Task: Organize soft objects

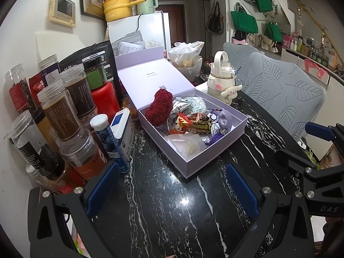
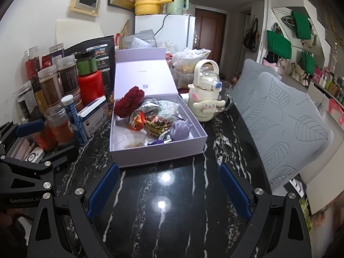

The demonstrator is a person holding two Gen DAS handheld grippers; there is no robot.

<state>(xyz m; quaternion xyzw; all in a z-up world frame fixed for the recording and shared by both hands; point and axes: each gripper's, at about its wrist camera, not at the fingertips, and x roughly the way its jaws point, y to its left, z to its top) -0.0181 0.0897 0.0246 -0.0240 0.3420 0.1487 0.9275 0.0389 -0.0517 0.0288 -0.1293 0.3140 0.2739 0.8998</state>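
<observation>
Both the left gripper (image 1: 172, 185) and right gripper (image 2: 169, 187) hung released, empty; ahead, the red fluffy piece (image 2: 129, 103) overhanging the box (image 2: 159, 152) looked next to grasp.

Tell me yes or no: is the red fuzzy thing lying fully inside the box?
No: the red fuzzy thing leans over the box rim at its back corner.

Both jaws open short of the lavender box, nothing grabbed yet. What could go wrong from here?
1. The red fuzzy item overhangs the lavender box at its back-left corner; a nudge could tip it out toward the jars.
2. The purple pouch lies among cords and wrappers; pulling it may drag those along.
3. The white bottle stands close to the box's right wall; the right gripper could knock it over when reaching in.
</observation>
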